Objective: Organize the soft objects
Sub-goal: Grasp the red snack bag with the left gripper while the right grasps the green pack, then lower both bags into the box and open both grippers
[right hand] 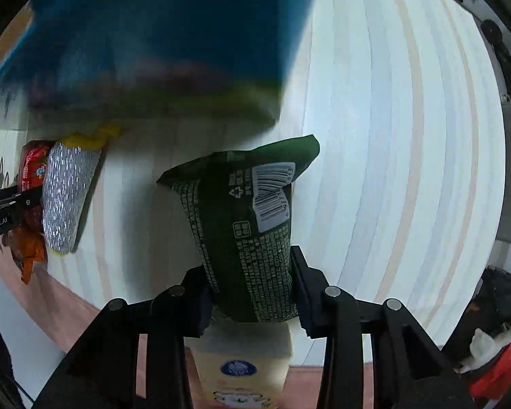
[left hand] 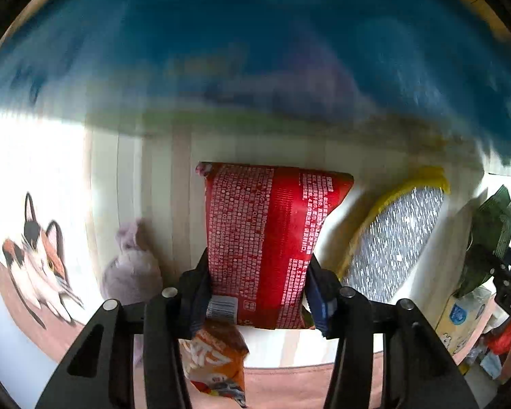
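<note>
My left gripper (left hand: 257, 293) is shut on a red snack bag (left hand: 269, 238) and holds it upright above the striped white surface (left hand: 323, 341). My right gripper (right hand: 252, 293) is shut on a dark green snack bag (right hand: 252, 225) with a white barcode label. The green bag also shows at the right edge of the left wrist view (left hand: 490, 235). A large blue container (left hand: 221, 41), blurred, fills the top of both views (right hand: 160, 34). A yellow and silver scouring sponge (left hand: 395, 238) lies between the two bags, and it also shows in the right wrist view (right hand: 66, 194).
An orange snack bag (left hand: 218, 364) lies under my left gripper. A pale purple soft toy (left hand: 131, 269) sits left of it by a cat picture (left hand: 37, 259). A cream tissue pack (right hand: 245, 368) lies under my right gripper. Red and white items (right hand: 494, 358) are at the right.
</note>
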The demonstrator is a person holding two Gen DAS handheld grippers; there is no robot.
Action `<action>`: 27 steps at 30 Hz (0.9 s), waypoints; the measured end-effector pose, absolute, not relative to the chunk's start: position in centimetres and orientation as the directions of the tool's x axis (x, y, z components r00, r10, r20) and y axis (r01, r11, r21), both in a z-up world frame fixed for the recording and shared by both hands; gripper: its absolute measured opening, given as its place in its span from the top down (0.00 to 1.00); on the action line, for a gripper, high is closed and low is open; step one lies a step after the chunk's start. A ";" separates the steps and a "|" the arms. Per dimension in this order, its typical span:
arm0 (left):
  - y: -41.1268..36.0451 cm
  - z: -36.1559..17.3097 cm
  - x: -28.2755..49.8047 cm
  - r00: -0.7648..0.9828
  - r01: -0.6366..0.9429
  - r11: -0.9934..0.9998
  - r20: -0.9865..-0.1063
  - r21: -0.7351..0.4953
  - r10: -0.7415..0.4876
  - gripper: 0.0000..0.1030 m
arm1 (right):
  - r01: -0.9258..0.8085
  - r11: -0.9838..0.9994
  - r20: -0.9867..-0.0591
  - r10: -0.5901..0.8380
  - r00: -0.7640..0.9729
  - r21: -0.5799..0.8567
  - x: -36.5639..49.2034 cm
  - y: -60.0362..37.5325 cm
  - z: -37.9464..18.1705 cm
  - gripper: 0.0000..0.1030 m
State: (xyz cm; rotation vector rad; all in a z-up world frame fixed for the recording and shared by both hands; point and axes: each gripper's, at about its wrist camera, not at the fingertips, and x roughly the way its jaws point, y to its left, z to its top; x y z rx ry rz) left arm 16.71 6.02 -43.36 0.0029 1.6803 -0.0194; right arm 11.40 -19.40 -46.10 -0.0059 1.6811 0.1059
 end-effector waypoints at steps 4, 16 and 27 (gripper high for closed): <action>5.6 -43.6 15.3 -0.104 0.003 1.000 -0.994 -0.020 -0.019 0.56 | -0.037 0.997 -0.993 0.069 -0.096 0.073 10.2 -20.2 -46.1 0.60; 3.1 -34.3 9.7 0.062 0.036 0.999 -0.998 -0.029 -0.031 0.59 | -0.093 0.976 -0.980 0.197 -0.011 0.197 6.0 -18.8 -37.2 0.64; 2.0 -20.5 15.8 0.219 0.112 0.983 -0.961 -0.149 -0.170 0.59 | -0.081 0.945 -0.929 0.326 0.174 0.316 9.7 -18.5 -25.2 0.65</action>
